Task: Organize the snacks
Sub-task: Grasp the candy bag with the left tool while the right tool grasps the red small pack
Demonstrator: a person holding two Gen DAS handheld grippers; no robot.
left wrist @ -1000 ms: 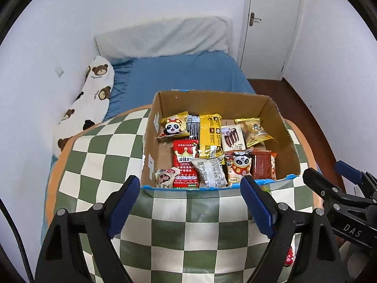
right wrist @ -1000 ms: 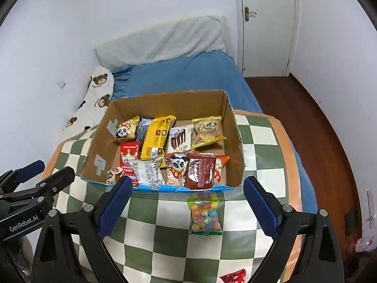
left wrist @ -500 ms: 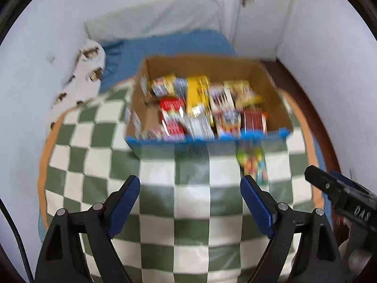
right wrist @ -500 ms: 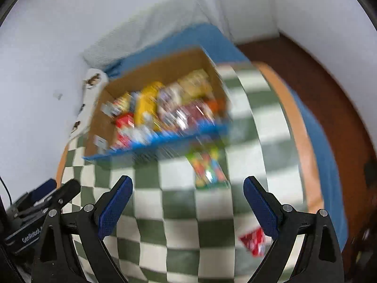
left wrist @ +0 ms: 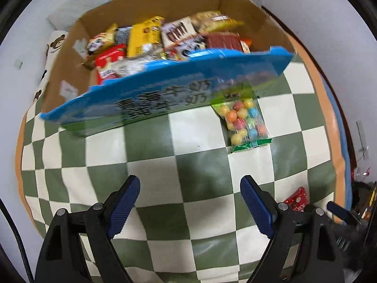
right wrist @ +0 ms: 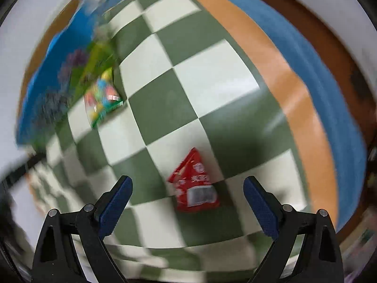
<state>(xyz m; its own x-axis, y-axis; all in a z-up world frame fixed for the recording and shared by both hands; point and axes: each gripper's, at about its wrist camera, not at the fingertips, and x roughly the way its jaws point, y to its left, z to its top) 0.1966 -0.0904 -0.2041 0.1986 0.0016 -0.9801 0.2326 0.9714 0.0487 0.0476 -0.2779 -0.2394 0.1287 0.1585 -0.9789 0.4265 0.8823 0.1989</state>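
A cardboard box with a blue front holds several snack packs on a green-and-white checked cloth. A green bag of coloured candy balls lies on the cloth against the box front; it also shows blurred in the right wrist view. A red snack packet lies on the cloth just ahead of my right gripper, which is open and empty. The packet shows at the lower right in the left wrist view. My left gripper is open and empty over bare cloth.
The cloth has an orange border over a blue bed sheet. A bear-print pillow lies left of the box. White walls stand on both sides. The right gripper's black body shows at the lower right.
Both grippers have dropped and moved forward toward the cloth. The right one swung right, bringing the red packet between its fingers' line. Both stay open.
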